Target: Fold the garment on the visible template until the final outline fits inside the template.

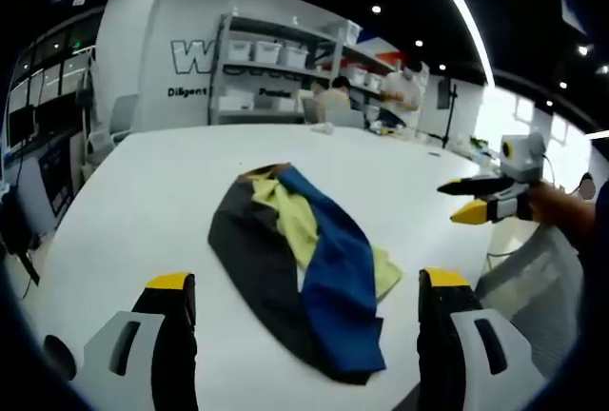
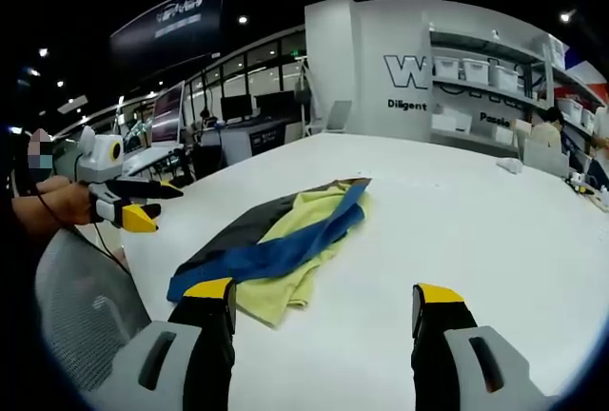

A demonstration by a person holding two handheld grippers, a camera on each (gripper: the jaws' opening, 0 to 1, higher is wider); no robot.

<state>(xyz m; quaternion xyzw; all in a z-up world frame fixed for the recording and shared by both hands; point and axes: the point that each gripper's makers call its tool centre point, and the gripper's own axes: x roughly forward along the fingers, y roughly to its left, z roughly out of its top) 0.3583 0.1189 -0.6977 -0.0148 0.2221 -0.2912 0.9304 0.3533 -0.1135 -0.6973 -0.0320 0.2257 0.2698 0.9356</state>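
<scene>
A crumpled garment (image 1: pixel 285 259) in black, yellow and blue lies bunched on the white table (image 1: pixel 133 202). In the left gripper view it sits just beyond my left gripper (image 1: pixel 306 283), whose jaws stand wide open on either side of its near end, holding nothing. My right gripper (image 1: pixel 466 199) hovers off the table's right edge, held by a hand. In the right gripper view the garment (image 2: pixel 276 249) lies ahead and to the left of my right gripper (image 2: pixel 324 292), which is open and empty. The left gripper (image 2: pixel 143 204) shows at the left, jaws apart.
A grey mesh chair back (image 1: pixel 533 273) stands by the table edge, also the chair back (image 2: pixel 86 306). Shelves with white bins (image 1: pixel 276 54) line the back wall, and people sit at the table's far end (image 1: pixel 333 102). Small items lie near the far right edge (image 2: pixel 514 166).
</scene>
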